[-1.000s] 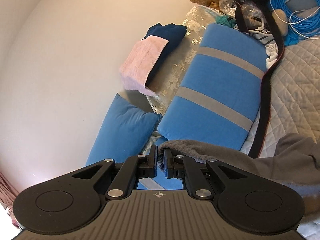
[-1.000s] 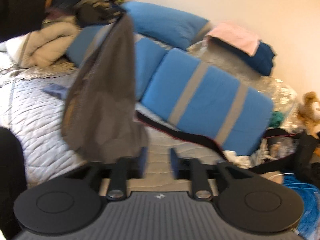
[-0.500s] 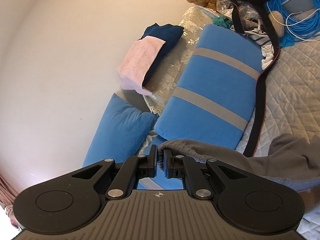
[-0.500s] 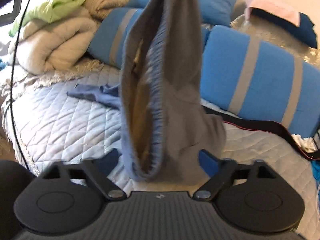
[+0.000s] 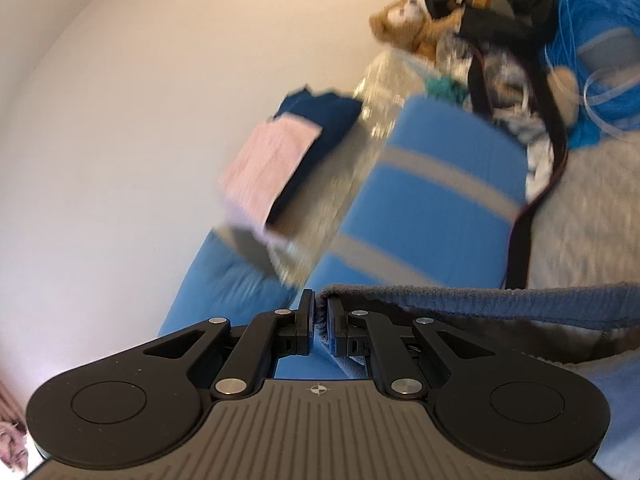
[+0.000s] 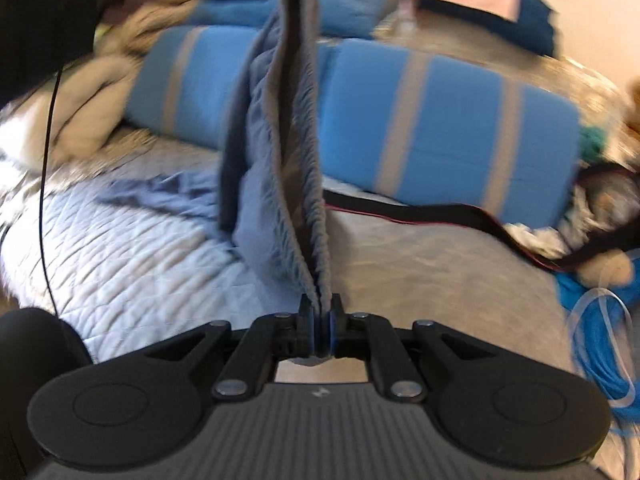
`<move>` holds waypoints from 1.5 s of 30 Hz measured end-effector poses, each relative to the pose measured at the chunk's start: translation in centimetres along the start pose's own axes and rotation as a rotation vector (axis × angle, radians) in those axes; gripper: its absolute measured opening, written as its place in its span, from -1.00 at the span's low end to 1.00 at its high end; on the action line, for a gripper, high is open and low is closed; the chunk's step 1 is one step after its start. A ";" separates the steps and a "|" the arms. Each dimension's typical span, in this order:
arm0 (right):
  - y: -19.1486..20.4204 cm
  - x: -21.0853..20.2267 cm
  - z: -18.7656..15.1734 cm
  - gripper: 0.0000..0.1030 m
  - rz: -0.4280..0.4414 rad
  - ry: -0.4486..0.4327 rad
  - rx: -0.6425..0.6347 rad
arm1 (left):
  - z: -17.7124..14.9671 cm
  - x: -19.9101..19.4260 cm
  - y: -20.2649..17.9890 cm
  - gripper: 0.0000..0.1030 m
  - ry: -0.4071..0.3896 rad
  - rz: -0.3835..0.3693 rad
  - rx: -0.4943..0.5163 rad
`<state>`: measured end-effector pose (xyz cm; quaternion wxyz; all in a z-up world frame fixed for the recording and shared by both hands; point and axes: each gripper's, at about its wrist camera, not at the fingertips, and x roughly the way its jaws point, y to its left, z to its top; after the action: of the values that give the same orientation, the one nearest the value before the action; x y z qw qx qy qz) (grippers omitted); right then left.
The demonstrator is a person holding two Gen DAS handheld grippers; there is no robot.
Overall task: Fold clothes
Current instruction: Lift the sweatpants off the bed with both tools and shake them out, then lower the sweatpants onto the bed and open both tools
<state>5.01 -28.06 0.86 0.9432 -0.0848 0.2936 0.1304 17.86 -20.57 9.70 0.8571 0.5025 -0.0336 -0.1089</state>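
Note:
A grey fleecy garment (image 6: 280, 160) hangs stretched over the quilted bed (image 6: 120, 264). My right gripper (image 6: 320, 312) is shut on its lower ribbed edge, with cloth pinched between the blue pads. The cloth rises from there to a dark shape at the top of the right wrist view. In the left wrist view my left gripper (image 5: 319, 312) is shut on another edge of the same garment (image 5: 480, 296), which runs taut to the right. The view behind is blurred.
Blue pillows with grey stripes (image 6: 440, 132) line the wall. A black strap (image 6: 440, 216) and a blue-grey cloth (image 6: 160, 196) lie on the quilt. Folded pink and navy clothes (image 5: 280, 168), a teddy bear (image 5: 404, 20), a blue cable coil (image 5: 600, 40) and a beige blanket (image 6: 80, 120) lie around.
My right gripper, open around the hanging garment before, has shut on its lower edge. The left gripper has shifted sideways, and the garment's edge now runs straight and taut.

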 end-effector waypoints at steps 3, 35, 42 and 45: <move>-3.5 -1.7 -0.5 -0.87 -0.077 -0.001 0.049 | 3.7 1.3 -2.3 -0.87 -0.067 -0.021 -0.025; -21.6 -1.8 -10.8 1.00 -0.395 0.135 0.611 | 15.9 13.8 -23.5 0.70 0.015 -0.574 -0.263; -21.4 -1.4 -9.6 1.00 -0.360 0.127 0.615 | 12.4 12.8 -17.5 0.71 0.075 -0.642 -0.431; -20.9 -0.9 -9.1 1.00 -0.336 0.120 0.610 | 11.6 12.4 -14.9 0.71 0.089 -0.723 -0.536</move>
<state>5.63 -50.26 -4.22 0.9144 0.1463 0.3560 -0.1257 25.73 -40.19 1.86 0.8643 0.2466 0.2102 -0.3847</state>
